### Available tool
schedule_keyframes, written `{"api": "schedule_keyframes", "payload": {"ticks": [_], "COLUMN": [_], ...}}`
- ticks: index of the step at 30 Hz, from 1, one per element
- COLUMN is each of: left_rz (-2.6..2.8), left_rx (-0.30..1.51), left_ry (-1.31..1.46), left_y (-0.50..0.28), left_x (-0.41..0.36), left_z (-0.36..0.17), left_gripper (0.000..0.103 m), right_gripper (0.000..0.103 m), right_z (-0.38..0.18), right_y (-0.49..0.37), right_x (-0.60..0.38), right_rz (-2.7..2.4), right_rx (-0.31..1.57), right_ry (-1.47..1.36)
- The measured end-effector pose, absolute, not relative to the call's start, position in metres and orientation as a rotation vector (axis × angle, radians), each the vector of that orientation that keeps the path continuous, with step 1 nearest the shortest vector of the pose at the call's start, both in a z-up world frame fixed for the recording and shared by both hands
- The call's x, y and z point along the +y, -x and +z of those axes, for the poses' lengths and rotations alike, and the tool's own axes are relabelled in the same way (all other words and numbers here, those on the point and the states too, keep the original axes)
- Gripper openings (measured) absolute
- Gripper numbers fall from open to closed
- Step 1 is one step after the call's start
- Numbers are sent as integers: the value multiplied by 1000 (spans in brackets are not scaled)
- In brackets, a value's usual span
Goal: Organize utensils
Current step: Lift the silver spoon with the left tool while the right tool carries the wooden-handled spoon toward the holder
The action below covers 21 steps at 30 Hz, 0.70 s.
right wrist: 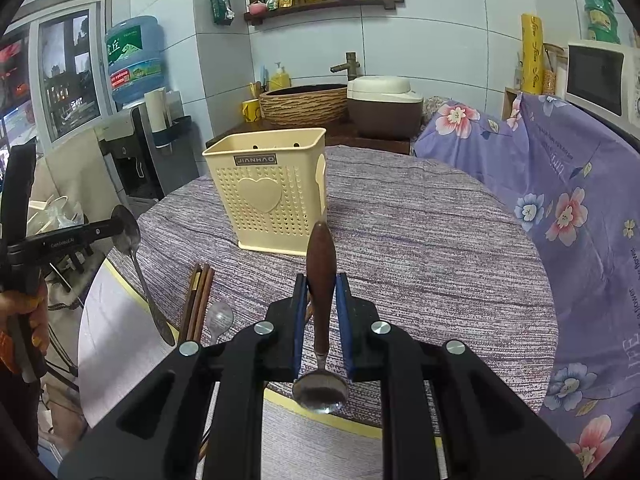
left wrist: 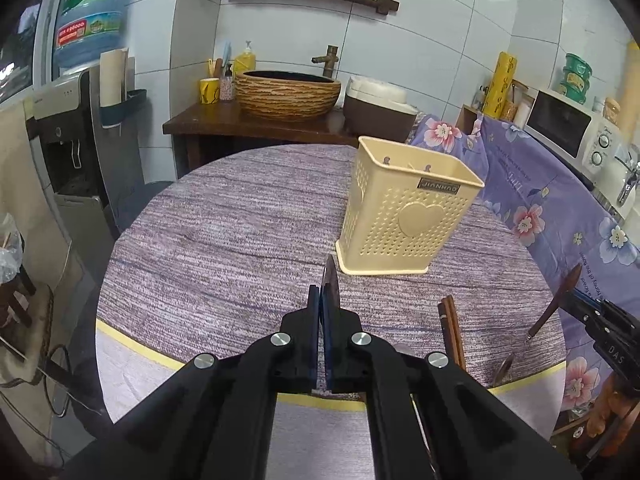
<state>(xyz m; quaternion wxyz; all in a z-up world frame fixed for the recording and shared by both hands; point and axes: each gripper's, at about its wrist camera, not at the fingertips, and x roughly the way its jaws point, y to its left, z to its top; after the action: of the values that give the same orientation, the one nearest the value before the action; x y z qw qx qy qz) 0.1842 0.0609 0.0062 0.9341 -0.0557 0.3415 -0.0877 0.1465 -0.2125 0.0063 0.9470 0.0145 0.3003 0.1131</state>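
Note:
A cream perforated utensil holder [left wrist: 404, 208] stands upright on the round purple-clothed table [left wrist: 240, 232]; it also shows in the right wrist view [right wrist: 272, 188]. My left gripper [left wrist: 323, 300] is shut on a steel spoon [left wrist: 331, 280], seen edge-on, held above the table short of the holder. In the right wrist view that spoon [right wrist: 128, 228] hangs bowl up from the left gripper [right wrist: 116, 226]. My right gripper [right wrist: 322, 288] is shut on a wooden-handled spoon [right wrist: 321, 264], handle pointing forward, bowl hanging back. Brown chopsticks [right wrist: 198, 300] and a small steel spoon [right wrist: 219, 318] lie on the table.
A floral purple cloth [right wrist: 560, 200] covers furniture at the right. A wooden counter with a woven basin [left wrist: 286, 94] and a rice cooker [left wrist: 378, 108] stands behind the table. A water dispenser [left wrist: 72, 140] is at the left, a microwave [left wrist: 568, 128] at the right.

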Motion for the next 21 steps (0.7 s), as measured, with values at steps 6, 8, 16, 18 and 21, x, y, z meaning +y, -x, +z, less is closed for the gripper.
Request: {"api": "schedule_keyframes", "payload": {"ticks": [6, 8, 16, 18, 21], "left_rz": [-201, -204, -190, -177, -171], "left_rx": [629, 583, 436, 431, 439], "left_ry": [113, 103, 46, 25, 8], "left_y": [-194, -201, -247, -268, -291], "left_x": [58, 53, 25, 17, 9], "left_z": [41, 62, 144, 156, 159], "left_gripper": [3, 3, 3, 3, 3], "right_gripper": [16, 15, 15, 15, 15], "right_z": [30, 44, 137, 157, 177], "right_y": [-155, -162, -206, -221, -247], "right_x": [-207, -202, -183, -180, -173], "right_rz": [255, 269, 300, 303, 300], "right_rx": [567, 543, 402, 374, 346], "right_ry": [-28, -17, 7, -1, -16]}}
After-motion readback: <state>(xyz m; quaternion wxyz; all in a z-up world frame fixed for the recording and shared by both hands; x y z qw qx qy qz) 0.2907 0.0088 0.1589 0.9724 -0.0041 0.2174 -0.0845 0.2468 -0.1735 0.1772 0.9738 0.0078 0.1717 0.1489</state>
